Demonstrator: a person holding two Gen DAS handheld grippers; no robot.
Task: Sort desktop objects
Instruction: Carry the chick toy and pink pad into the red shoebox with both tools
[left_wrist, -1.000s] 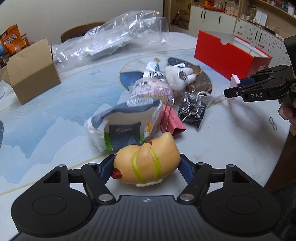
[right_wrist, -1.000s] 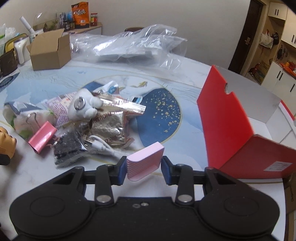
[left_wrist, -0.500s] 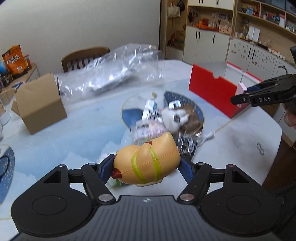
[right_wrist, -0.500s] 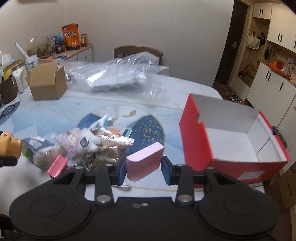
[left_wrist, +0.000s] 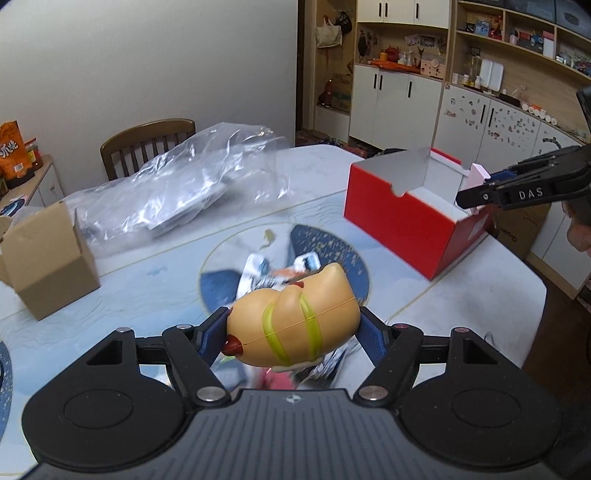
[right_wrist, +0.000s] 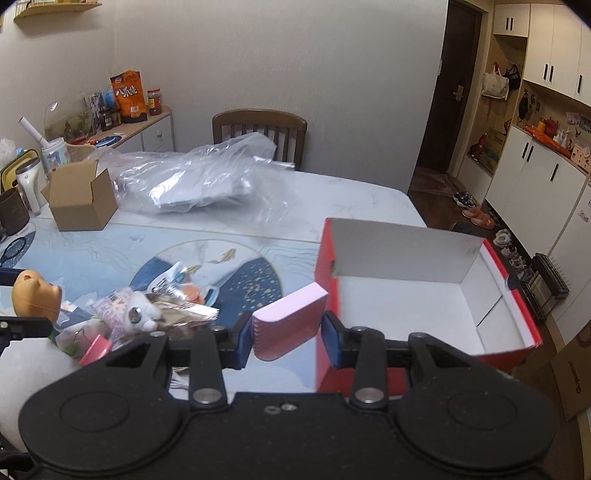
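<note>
On the far left of the counter (right_wrist: 351, 199) you see a brown cardboard box (right_wrist: 83, 201), and beside it a big clear plastic bag (right_wrist: 199, 184); both are untouched. Nearer to you the pile of small things (right_wrist: 147, 310) is lying on the counter: snack packets, a white plush toy, a pink clip. These are not yet sorted.

Your left gripper (left_wrist: 293, 332) is pinching a yellow rubber toy (left_wrist: 295, 325) from both sides, above the pile. Its long axis runs across the gripper, from one finger to the other, with the red tip pointing to the left.

Your right gripper (right_wrist: 288, 332) is pinching a pink block of notes (right_wrist: 290, 321) and holds it in the air just beside the left wall of the red box (right_wrist: 325, 266). The block's long axis points away from you and tilts up to the right.

The red box looks empty inside, so I judge the sorting is only beginning: two things are lifted, none is placed, the pile remains.
</note>
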